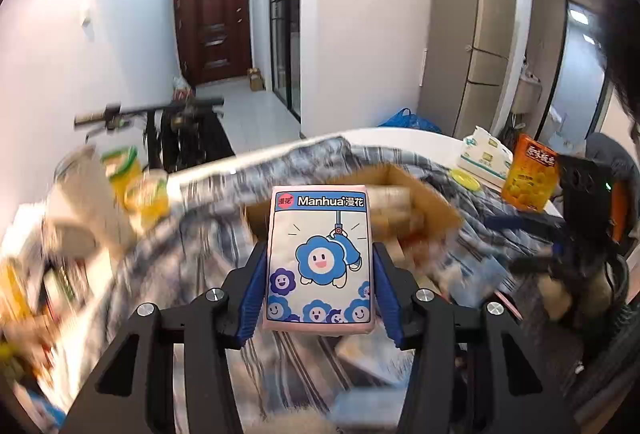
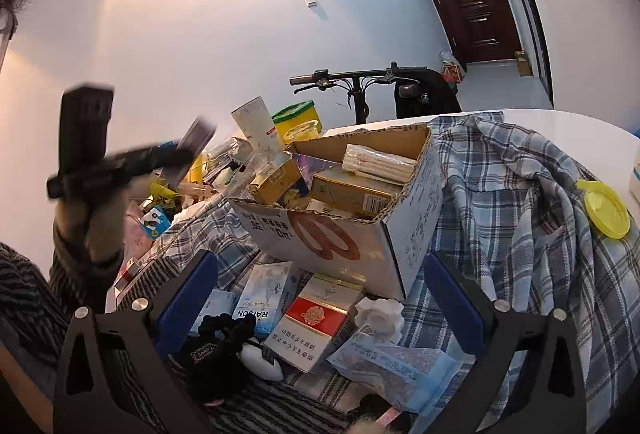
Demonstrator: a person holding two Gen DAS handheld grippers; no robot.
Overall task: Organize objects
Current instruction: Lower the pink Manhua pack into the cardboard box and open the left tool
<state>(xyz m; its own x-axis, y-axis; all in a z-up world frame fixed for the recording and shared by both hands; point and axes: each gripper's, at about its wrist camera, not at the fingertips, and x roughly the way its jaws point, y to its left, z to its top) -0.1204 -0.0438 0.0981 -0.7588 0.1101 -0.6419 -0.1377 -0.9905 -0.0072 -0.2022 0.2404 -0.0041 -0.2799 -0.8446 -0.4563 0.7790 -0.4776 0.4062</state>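
Note:
My left gripper (image 1: 320, 254) is shut on a pink tissue pack (image 1: 320, 274) printed with blue flower figures and the word Manhua. The pack stands upright between the blue pads, lifted above the clutter. Behind it lies an open cardboard box (image 1: 404, 186), blurred here. In the right wrist view the same box (image 2: 360, 238) is full of packets and cartons. My right gripper (image 2: 320, 266) is open, with nothing between its fingers, over a red and white carton (image 2: 316, 318), a pale blue Raison carton (image 2: 264, 294) and a white knob (image 2: 380, 314). A sleeved hand (image 2: 92, 222) holds the blurred left tool.
A plaid shirt (image 2: 520, 218) drapes over the white table (image 2: 580, 130), with a yellow lid (image 2: 606, 210) on it. A yellow jar (image 2: 298, 120) and a white cup (image 2: 256, 130) stand behind the box. An orange box (image 1: 530, 174) and a tissue pack (image 1: 484, 154) sit far right. Bicycle handlebars (image 2: 360, 76) lie beyond the table.

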